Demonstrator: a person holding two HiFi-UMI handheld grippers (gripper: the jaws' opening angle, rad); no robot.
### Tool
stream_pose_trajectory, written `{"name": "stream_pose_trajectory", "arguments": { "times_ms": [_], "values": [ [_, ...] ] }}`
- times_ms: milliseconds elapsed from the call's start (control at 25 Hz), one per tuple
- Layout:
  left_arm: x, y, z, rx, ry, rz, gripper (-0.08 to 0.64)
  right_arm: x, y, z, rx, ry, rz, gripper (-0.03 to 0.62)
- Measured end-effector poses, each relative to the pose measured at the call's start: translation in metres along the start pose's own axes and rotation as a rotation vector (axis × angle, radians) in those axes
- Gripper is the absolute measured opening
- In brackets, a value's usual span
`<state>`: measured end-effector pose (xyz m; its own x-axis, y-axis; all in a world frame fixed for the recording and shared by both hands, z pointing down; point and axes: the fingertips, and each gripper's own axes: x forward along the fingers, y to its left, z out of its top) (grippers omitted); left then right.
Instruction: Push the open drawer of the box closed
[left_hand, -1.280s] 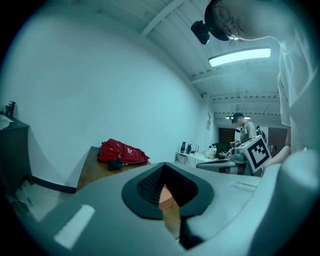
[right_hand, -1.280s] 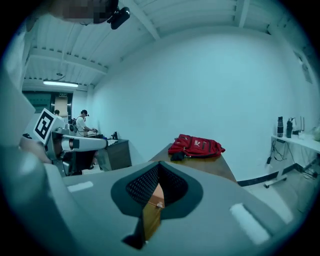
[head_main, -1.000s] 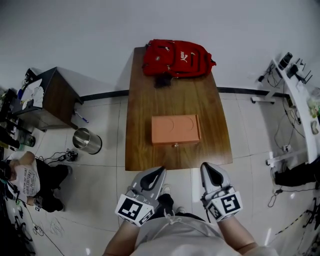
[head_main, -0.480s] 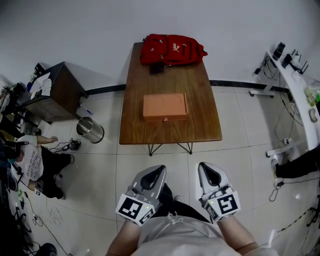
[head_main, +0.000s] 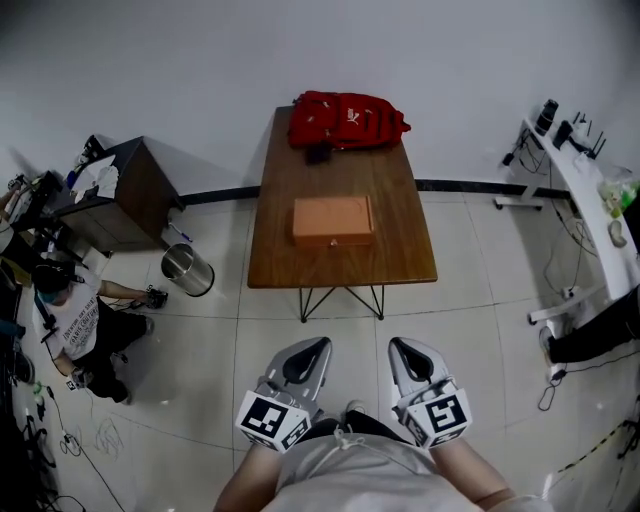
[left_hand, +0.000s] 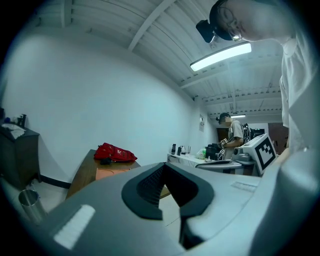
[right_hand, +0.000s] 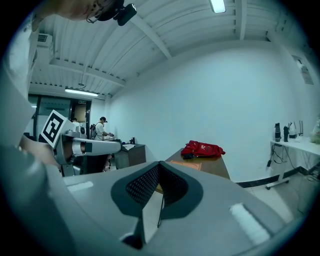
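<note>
The orange box (head_main: 333, 220) lies in the middle of the wooden table (head_main: 400, 262), its small knob facing me and its drawer front looking flush with the box. A red backpack (head_main: 347, 120) rests at the table's far end. My left gripper (head_main: 318, 346) and right gripper (head_main: 397, 346) are held close to my body over the tiled floor, well short of the table, both shut on nothing. The left gripper view shows the left gripper (left_hand: 166, 169) with its jaws met and the box (left_hand: 107, 173) far off. The right gripper (right_hand: 159, 169) points toward the backpack (right_hand: 202, 149).
A metal bin (head_main: 185, 270) and a dark cabinet (head_main: 125, 190) stand left of the table. A person (head_main: 75, 320) crouches on the floor at far left. A white bench (head_main: 585, 190) with gear runs along the right. Tiled floor lies between me and the table.
The table and box have receded: from directly under the grippers a second ago to well ahead now. Both grippers stay shut near my body. The person at left has shifted.
</note>
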<state>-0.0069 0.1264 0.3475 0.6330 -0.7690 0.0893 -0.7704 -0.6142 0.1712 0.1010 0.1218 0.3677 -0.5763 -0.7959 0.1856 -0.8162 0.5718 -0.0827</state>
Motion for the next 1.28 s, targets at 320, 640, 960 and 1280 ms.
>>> {"name": "stream_pose_trajectory", "arguments": {
  "times_ms": [320,640,960,1280],
  "values": [
    [-0.033,0.019,0.011,0.015,-0.008,-0.003,0.006,0.006,0.035,0.009,-0.022,0.031,-0.040,0.006],
    [-0.056,0.036,0.011,0.034,-0.010,0.018,0.006,0.021,0.070,0.011,-0.076,-0.010,-0.019,0.006],
    [-0.062,0.038,0.011,0.033,-0.013,0.000,0.006,0.025,0.072,0.014,-0.071,-0.017,-0.036,0.006],
    [-0.058,0.040,0.018,0.038,-0.028,-0.003,0.006,0.031,0.072,0.024,-0.079,-0.026,-0.032,0.006]
  ]
}}
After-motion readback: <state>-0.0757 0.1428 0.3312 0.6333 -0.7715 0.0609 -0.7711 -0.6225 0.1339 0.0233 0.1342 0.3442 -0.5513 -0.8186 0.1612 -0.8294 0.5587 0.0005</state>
